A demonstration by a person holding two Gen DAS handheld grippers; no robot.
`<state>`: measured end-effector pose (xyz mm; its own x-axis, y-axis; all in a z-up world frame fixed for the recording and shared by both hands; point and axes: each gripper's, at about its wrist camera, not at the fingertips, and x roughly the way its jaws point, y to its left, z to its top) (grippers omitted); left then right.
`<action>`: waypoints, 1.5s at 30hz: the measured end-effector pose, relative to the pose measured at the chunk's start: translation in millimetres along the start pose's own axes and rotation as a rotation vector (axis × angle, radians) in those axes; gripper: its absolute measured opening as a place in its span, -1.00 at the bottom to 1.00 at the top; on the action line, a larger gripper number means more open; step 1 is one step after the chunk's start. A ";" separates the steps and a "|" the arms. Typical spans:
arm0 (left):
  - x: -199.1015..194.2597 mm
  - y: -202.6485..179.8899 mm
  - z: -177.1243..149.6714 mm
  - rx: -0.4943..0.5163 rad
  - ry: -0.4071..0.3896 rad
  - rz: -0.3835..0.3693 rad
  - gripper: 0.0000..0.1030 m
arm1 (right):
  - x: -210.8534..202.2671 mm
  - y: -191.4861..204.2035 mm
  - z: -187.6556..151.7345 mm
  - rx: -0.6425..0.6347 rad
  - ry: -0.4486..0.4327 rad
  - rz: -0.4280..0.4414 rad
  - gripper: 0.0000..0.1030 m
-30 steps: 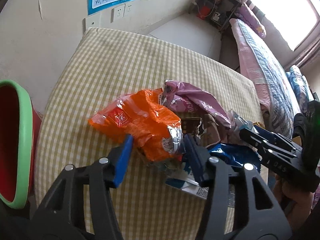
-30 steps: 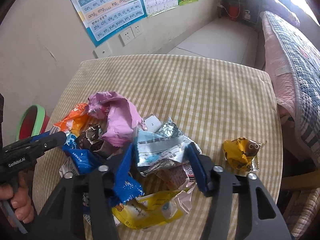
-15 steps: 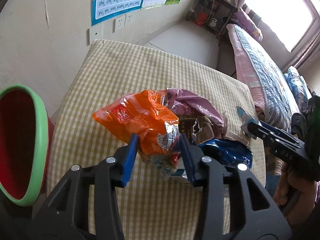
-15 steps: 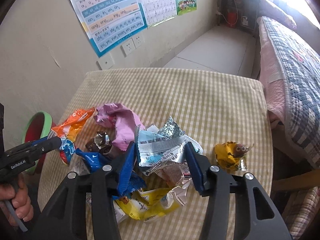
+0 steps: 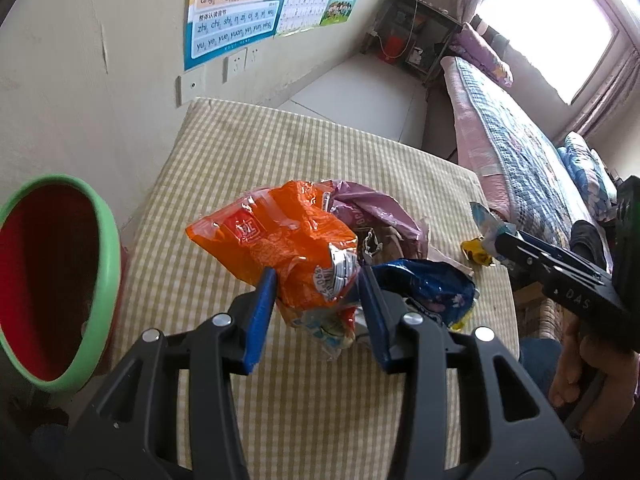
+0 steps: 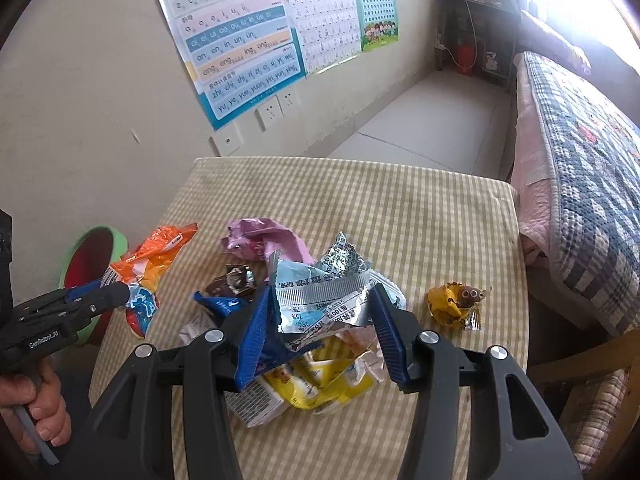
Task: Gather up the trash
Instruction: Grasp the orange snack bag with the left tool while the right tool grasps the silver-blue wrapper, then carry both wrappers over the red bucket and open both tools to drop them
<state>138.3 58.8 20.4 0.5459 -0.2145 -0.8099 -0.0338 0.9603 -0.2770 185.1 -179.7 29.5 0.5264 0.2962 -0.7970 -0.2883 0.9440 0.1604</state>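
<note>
Over the checked surface point(image 5: 248, 168): both claws have trash pinched and clear of the cloth, so the step in hand looks like the carry to the bin.
Left claw point(image 5: 316, 296): clenched on the orange snack bag point(image 5: 276, 240), gripping its crumpled lower end; most of the bag hangs free beyond the pads.
Right claw point(image 6: 318, 320): clenched on the silver-and-blue wrapper point(image 6: 320, 292), which bulges up between the blue pads.
Bin point(image 5: 60, 280): red inside with a green rim, standing off the surface's left edge, near the left claw and well apart from the right one.
Loose trash: the pink wrapper point(image 6: 264, 240), a dark blue wrapper point(image 5: 424, 284), a yellow packet point(image 6: 320, 384) under the right claw, and a small yellow sweet wrapper point(image 6: 456, 304) lying apart to the right.
Doing it well: keep both grips firm and swing the orange bag over the bin's mouth before letting go, since its free end could catch the rim.
Risk: the silver wrapper is slick and only lightly bunched; a jerk may slip it out.
Order: probably left first, then right across.
</note>
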 end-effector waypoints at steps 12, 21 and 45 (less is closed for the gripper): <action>-42.4 15.0 -13.0 -0.014 -0.055 0.003 -0.21 | -22.1 41.9 -9.2 -0.055 -0.026 0.027 -0.05; -71.0 40.7 -21.7 -0.046 -0.095 0.037 -0.21 | -26.8 84.1 -8.0 -0.118 -0.038 0.069 -0.05; -125.2 164.5 -31.4 -0.225 -0.172 0.150 -0.21 | 2.8 223.7 8.7 -0.314 -0.019 0.247 -0.05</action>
<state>38.1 238.0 60.0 0.6537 -0.0221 -0.7564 -0.2982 0.9112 -0.2844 129.0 33.6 68.2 0.4245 0.5141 -0.7453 -0.6369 0.7546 0.1577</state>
